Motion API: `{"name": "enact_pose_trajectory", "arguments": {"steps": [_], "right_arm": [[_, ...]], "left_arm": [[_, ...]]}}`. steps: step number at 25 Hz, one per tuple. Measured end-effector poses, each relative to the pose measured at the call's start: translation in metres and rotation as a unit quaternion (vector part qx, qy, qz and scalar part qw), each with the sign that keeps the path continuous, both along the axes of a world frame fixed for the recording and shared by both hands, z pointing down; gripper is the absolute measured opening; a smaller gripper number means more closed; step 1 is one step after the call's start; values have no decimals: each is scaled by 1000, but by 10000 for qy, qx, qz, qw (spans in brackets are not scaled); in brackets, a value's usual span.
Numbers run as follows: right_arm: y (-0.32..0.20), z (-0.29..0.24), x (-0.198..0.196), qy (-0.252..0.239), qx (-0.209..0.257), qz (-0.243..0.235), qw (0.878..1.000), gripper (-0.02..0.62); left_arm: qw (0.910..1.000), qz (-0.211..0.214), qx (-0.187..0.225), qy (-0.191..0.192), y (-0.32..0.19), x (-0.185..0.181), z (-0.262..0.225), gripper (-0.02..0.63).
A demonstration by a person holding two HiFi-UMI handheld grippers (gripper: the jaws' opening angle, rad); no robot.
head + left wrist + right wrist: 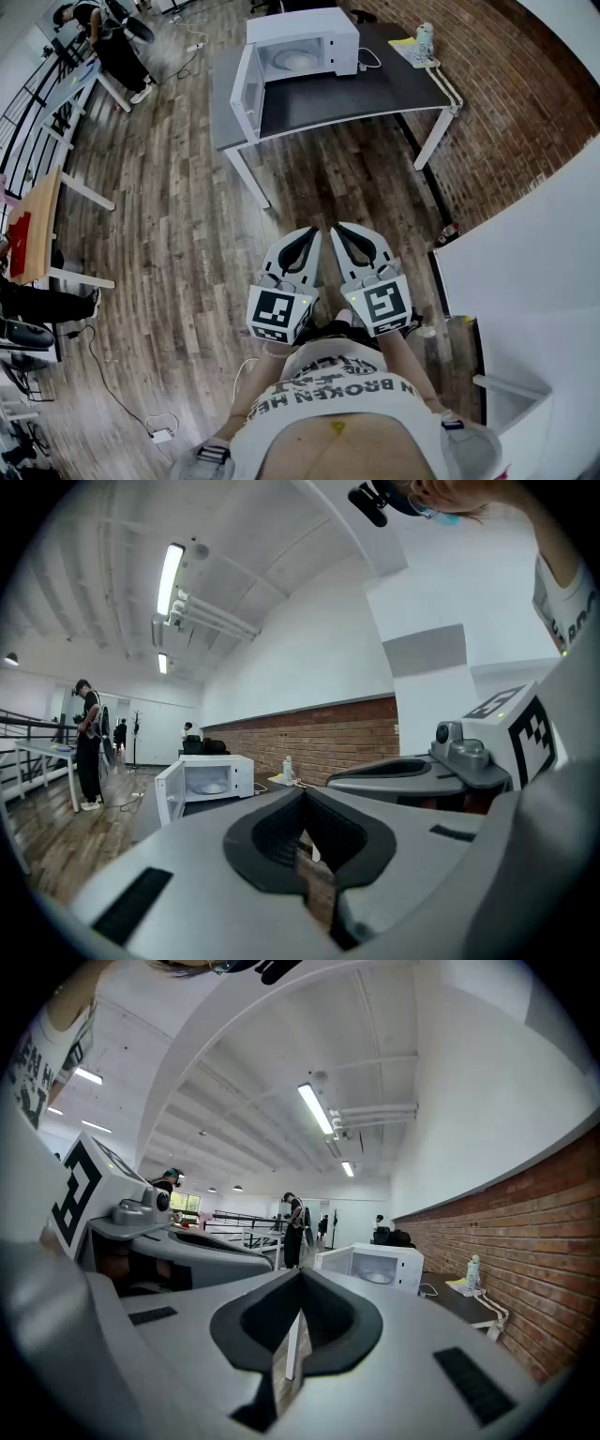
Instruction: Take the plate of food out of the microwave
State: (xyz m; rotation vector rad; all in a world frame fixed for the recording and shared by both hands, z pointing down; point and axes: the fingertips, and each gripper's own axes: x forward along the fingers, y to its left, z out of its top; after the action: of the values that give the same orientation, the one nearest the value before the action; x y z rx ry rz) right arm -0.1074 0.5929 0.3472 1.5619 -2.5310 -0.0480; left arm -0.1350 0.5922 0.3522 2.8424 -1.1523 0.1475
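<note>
A white microwave (pixel 302 42) stands on a dark table (pixel 366 94) across the room, its door (pixel 246 94) swung open to the left. A pale plate (pixel 298 61) lies inside; I cannot make out what is on it. Both grippers are held close to the person's body, far from the table, side by side over the wooden floor. The left gripper (pixel 309 234) is shut and empty, and so is the right gripper (pixel 343 232). The microwave (pixel 211 780) with the plate (pixel 212 787) shows small beyond the left gripper (pixel 302 795). It also shows as the microwave (pixel 375 1265) beyond the right gripper (pixel 300 1275).
A bottle (pixel 424 39) and yellow paper (pixel 403 44) sit at the table's right end by the brick wall (pixel 506 112). A white partition (pixel 525 272) stands to the right. Desks and a person (pixel 112 42) are at the far left; a cable (pixel 112 394) trails on the floor.
</note>
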Motion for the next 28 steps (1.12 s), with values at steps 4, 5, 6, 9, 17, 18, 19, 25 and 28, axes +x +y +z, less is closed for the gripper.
{"name": "enact_pose_trajectory", "arguments": {"steps": [4, 5, 6, 9, 17, 18, 19, 25, 28], "right_arm": [[-2, -2, 8, -157, 88, -29, 9998, 9], [-2, -2, 9, -230, 132, -52, 9996, 9], [-1, -2, 11, -282, 145, -64, 9995, 9], [-1, 1, 17, -388, 117, -78, 9991, 9], [1, 16, 35, -451, 33, -29, 9990, 9], [-2, 18, 37, -416, -9, 3, 9991, 9], [-6, 20, 37, -406, -18, 26, 9992, 9], [-40, 26, 36, -409, -95, 175, 9990, 9], [-67, 26, 31, -408, -69, 206, 9989, 9]], "left_arm": [[10000, 4, -29, 2, -3, 7, 1, 6], [10000, 7, -32, 22, -3, 9, 1, 6], [10000, 12, -34, 38, -3, 11, 1, 6], [9999, 42, -87, 55, -1, 17, 6, 8], [9995, -50, -286, 90, 5, 24, 22, 6], [9995, -60, -307, 94, 3, 23, 23, 6], [9994, -64, -320, 93, 0, 22, 24, 6], [9992, 8, -380, 147, -38, 17, 31, 6], [9989, 158, -394, 176, -68, 17, 31, 6]]}}
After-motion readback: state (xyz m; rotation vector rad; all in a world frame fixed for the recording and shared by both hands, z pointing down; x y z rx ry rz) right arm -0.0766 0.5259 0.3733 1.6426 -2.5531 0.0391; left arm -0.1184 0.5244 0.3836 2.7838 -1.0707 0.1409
